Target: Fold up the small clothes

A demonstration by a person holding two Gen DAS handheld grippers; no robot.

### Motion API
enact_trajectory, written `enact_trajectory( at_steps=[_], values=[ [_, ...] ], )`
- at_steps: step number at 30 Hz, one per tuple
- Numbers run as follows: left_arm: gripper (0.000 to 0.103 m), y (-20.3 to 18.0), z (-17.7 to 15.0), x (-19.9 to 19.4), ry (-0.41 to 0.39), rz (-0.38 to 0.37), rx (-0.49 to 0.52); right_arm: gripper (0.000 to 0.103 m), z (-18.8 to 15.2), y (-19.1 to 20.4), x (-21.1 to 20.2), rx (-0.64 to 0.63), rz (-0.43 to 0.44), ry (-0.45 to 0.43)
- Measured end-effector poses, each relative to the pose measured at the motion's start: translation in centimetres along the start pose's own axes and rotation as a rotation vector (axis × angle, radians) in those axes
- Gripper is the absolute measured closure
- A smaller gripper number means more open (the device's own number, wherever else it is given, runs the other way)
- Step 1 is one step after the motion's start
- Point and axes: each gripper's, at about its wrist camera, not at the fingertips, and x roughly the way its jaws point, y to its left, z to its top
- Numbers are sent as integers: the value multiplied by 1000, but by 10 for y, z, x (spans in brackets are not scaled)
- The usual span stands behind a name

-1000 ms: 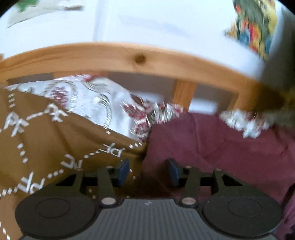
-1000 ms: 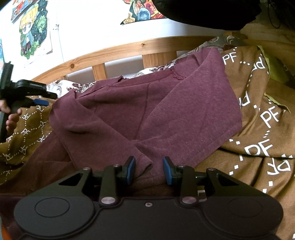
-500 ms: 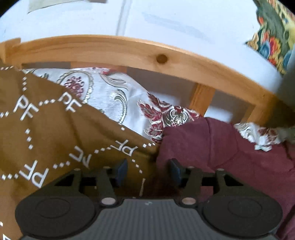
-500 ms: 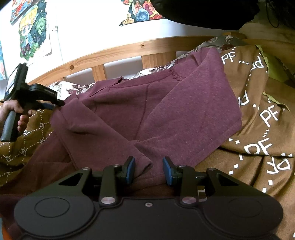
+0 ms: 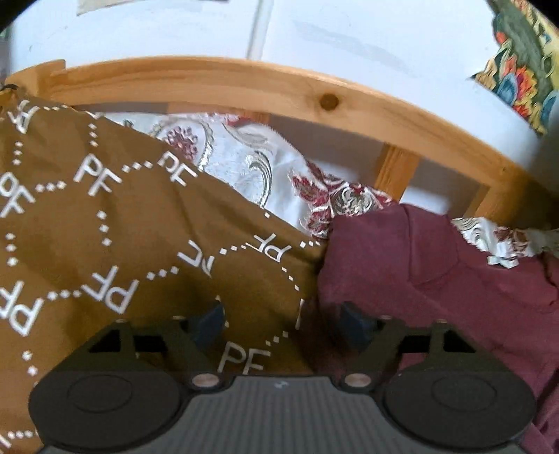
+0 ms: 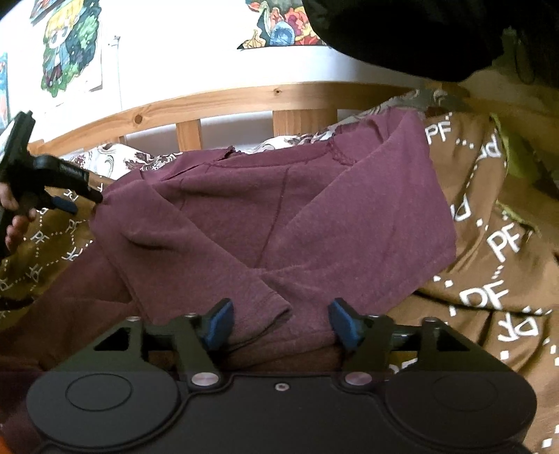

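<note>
From my seat I take the maroon top (image 6: pixel 279 223) as the landmark: it lies folded on the bed, its two sleeves crossed over the front, with more maroon cloth under its near edge. Left of the top I see the brown blanket (image 5: pixel 115 244) printed with white letters, bunched up against the top's left edge. There my left hand-held gripper (image 5: pixel 281 323) hangs over the seam where blanket meets top; its jaws have just been opening and now stand wide, with nothing pinched between the blue pads. The right wrist view shows that same tool (image 6: pixel 68 195) just beside the top's left shoulder, a hand (image 6: pixel 12 213) around its grip. Behind the top lies a white patterned cover (image 5: pixel 244 164), then the wooden rail (image 5: pixel 244 83) of the bed and the white wall (image 6: pixel 195 52) with posters (image 6: pixel 68 45). At the top's near edge my right hand-held gripper (image 6: pixel 281 323) has also just been opening; its jaws are wide, and a sleeve cuff (image 6: pixel 269 307) lies between the pads, clear of both as far as I can see. Right of the top the blanket runs on in deep folds (image 6: pixel 489 279), with a strip of yellow-green cloth (image 6: pixel 513 164) beyond. Something dark (image 6: pixel 419 31) fills the upper right above that side.
</note>
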Motion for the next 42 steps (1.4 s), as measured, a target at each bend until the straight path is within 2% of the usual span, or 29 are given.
enact_trajectory(
  at_steps=[2,5,8,15,18,22,25,27,28,30,35,38,41,42],
  values=[
    [11,1,-5,-15,-12,4,17,18,3,3,-6,-19,-21,-15],
    [4,7,-20,-40,-21,-2,70,9,4,9,-17,-45,-47,-30],
    [4,14,-36,-62,-12,-6,119,3,4,15,-30,-60,-60,-38],
    [1,33,-81,-105,3,-71,179,1,2,37,-63,-100,-86,-58],
    [1,39,-80,-106,-1,-59,200,1,-6,42,-75,-75,-77,-58],
    [1,49,-63,-97,-22,-75,144,1,-4,51,-71,-39,-9,-41],
    [2,55,-46,-84,-39,-102,117,7,17,62,-55,-9,83,-40],
    [9,58,-38,-73,-51,-134,107,12,42,71,-33,-22,165,-31],
    [11,59,-35,-67,-52,-151,106,16,55,77,-22,-39,197,-28],
    [24,58,-30,-55,-54,-191,105,26,82,87,5,-74,252,-23],
    [42,45,-17,-21,-35,-253,127,54,148,125,95,-143,370,6],
    [51,36,-13,1,-14,-262,151,61,169,149,145,-165,388,30],
    [52,34,-11,19,9,-281,136,61,183,162,187,-145,415,58],
    [59,33,-11,24,14,-292,132,61,186,165,198,-137,425,73]
  ],
)
